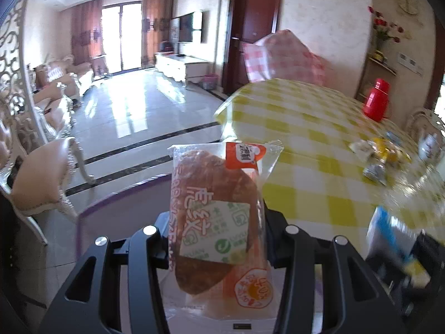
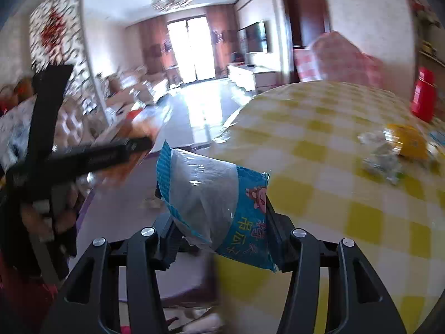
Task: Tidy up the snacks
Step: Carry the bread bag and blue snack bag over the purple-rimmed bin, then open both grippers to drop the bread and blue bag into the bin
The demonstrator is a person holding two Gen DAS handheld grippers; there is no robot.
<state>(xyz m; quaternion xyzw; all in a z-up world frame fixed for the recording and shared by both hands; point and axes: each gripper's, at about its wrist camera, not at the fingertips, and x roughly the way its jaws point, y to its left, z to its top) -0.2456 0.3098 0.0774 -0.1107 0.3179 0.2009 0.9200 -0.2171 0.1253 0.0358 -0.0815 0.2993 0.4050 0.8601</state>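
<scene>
My left gripper (image 1: 215,239) is shut on an orange-and-clear bread packet (image 1: 217,214), held upright above the left edge of the table. My right gripper (image 2: 219,236) is shut on a blue-and-clear snack packet (image 2: 214,203), also held above the table's left edge. The right gripper with its blue packet shows blurred at the lower right of the left wrist view (image 1: 395,250). The left gripper shows as a dark blurred shape at the left of the right wrist view (image 2: 69,156). A small pile of loose snack packets (image 1: 378,158) lies on the table to the right; it also shows in the right wrist view (image 2: 395,150).
The round table (image 1: 306,128) has a yellow-and-white checked cloth. A red flask (image 1: 376,100) stands at its far right. A pink checked chair cover (image 1: 283,55) rises behind the table. A purple-rimmed surface (image 1: 116,203) lies below left. Chairs (image 1: 41,178) stand on the left over a glossy floor.
</scene>
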